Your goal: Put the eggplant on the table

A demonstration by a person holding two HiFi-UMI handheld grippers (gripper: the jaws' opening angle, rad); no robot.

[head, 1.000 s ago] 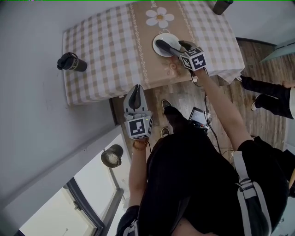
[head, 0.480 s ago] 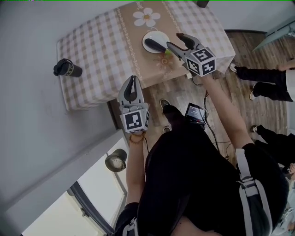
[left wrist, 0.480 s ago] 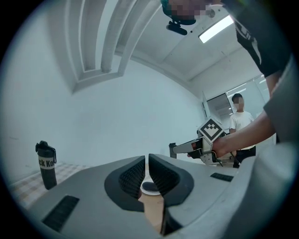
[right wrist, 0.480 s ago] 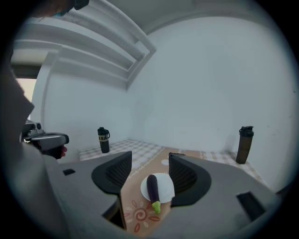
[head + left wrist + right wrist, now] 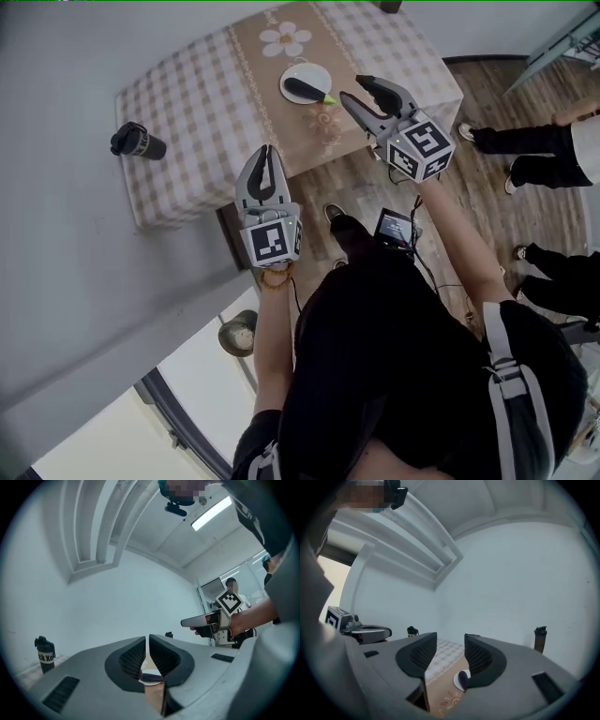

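Head view: a glossy dark purple eggplant [image 5: 305, 89] lies on a round white plate [image 5: 302, 69] atop the checked-cloth table [image 5: 187, 103]. Left gripper view: the left gripper [image 5: 148, 641] has its jaws pressed together, empty. Right gripper view: the right gripper [image 5: 450, 641] has its jaws apart, just narrowing, with nothing between them.

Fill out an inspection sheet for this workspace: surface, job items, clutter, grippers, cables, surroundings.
Surface: table under a checked cloth with a tan flowered runner.
Job's things: eggplant lies on a white plate on the runner; neither gripper touches it.
Clutter: dark bottle upright near the table's left edge; another dark item at the far edge, cut off by the frame.
Grippers: left gripper shut, empty; right gripper open, its jaws have just been closing, nothing between them.
Cables: thin cable beside a small device at the person's waist.
Surroundings: wood floor, grey wall, bystanders' legs at right.
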